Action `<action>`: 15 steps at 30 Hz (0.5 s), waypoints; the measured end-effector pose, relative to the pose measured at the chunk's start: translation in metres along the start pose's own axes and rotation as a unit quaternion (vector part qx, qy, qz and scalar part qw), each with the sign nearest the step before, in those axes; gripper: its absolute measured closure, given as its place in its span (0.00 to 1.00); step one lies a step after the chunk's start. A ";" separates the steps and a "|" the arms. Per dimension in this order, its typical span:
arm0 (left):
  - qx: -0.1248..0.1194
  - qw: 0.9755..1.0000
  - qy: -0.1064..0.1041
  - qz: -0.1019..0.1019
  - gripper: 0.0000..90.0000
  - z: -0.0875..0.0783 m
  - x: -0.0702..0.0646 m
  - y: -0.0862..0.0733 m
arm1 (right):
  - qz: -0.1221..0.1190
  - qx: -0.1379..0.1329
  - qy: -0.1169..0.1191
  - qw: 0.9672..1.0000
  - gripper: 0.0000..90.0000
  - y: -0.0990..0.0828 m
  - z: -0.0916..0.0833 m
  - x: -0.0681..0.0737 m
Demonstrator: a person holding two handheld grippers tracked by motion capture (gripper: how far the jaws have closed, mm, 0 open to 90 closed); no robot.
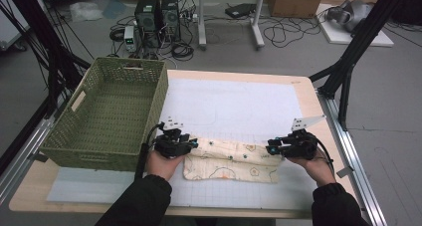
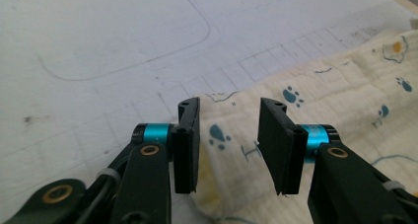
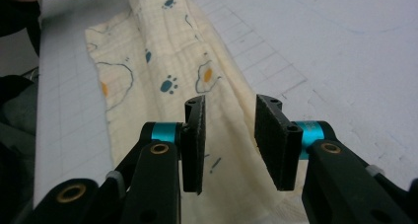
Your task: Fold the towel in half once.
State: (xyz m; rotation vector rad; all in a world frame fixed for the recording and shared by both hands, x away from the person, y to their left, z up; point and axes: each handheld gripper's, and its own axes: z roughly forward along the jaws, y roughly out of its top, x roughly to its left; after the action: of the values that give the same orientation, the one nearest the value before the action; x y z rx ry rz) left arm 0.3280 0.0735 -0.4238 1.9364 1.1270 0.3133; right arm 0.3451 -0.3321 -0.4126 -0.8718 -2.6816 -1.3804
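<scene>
A cream cloth printed with blue paw marks and orange-centred shapes lies folded into a long band on the white grid mat, near the table's front. My left gripper sits at the cloth's left end. In the left gripper view its jaws stand apart over the cloth, and the pads do not press on it. My right gripper is at the cloth's right end. In the right gripper view it is open too, with a raised ridge of the cloth running between the pads.
A green woven basket stands on the table's left side, close beside my left hand. The white mat stretches bare behind the cloth. Black frame posts rise beyond the table's left and right edges. Cables and computer boxes lie on the floor behind.
</scene>
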 end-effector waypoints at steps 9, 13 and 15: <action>0.031 0.999 -0.002 0.043 0.99 -0.006 -0.006 -0.007 | -0.029 0.049 0.035 0.998 0.94 0.000 0.017 0.008; 0.019 0.998 -0.019 0.050 0.99 -0.026 -0.014 -0.014 | -0.046 0.046 0.061 0.996 0.94 0.000 0.008 0.020; 0.011 0.998 -0.031 0.054 0.98 -0.036 -0.019 -0.016 | -0.046 0.040 0.081 0.995 0.89 -0.001 0.002 0.025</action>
State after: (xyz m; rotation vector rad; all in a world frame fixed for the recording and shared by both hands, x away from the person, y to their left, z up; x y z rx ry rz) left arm 0.2874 0.0818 -0.4109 2.0171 0.9909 0.2985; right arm 0.3240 -0.3189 -0.4085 -0.6093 -2.6633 -1.2873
